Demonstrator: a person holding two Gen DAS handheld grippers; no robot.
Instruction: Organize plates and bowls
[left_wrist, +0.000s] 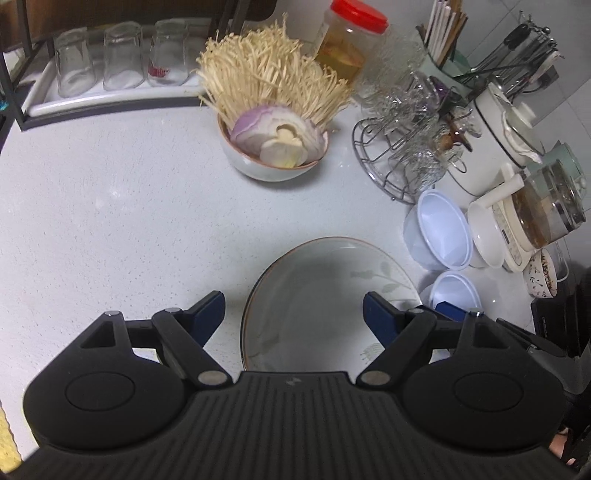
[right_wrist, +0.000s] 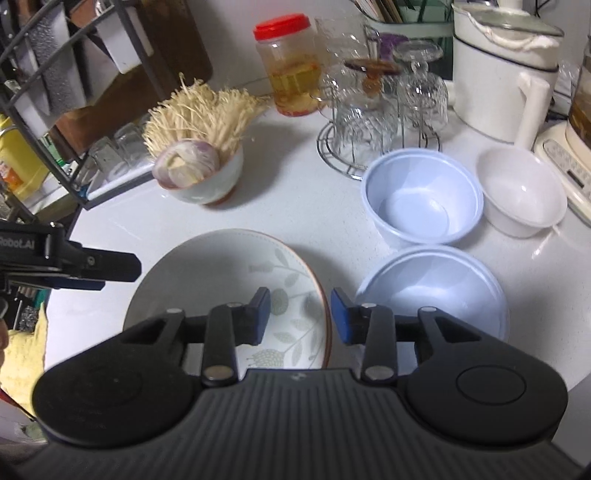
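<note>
The shallow ceramic plate with a brown rim and grey leaf print (left_wrist: 325, 295) (right_wrist: 229, 280) lies flat on the white speckled bench (left_wrist: 110, 206) (right_wrist: 295, 206), at the near edge of both wrist views.

Left gripper (left_wrist: 294, 314) (right_wrist: 99, 271): the blue-padded fingers (left_wrist: 210, 310) are spread wide and hold nothing. They sit above the plate's near-left portion, with the left finger over bare bench and the right finger over the plate's right side.

Right gripper (right_wrist: 300, 314): the fingers (right_wrist: 263, 314) are spread, one on each side of the plate's right rim. The left finger is over the plate's printed face; the right finger is outside the rim. Contact with the rim cannot be confirmed.

Three empty bowls stand to the right of the plate:
- a translucent white plastic bowl (right_wrist: 432, 284) (left_wrist: 456, 291), just beside the plate rim;
- a deeper white plastic bowl (right_wrist: 423, 195) (left_wrist: 439, 229) behind it;
- an opaque cream plastic bowl (right_wrist: 521, 192) (left_wrist: 487, 236) further right.

A white ceramic bowl holding enoki mushrooms and a cut purple onion (left_wrist: 273, 147) (right_wrist: 201, 173) stands well apart, toward the back of the bench. Behind it stands a red-lidded plastic jar of yellow liquid (left_wrist: 347, 48) (right_wrist: 291, 66). A round wire rack of upturned glass cups (left_wrist: 402, 147) (right_wrist: 376, 122) stands behind the plastic bowls.
</note>
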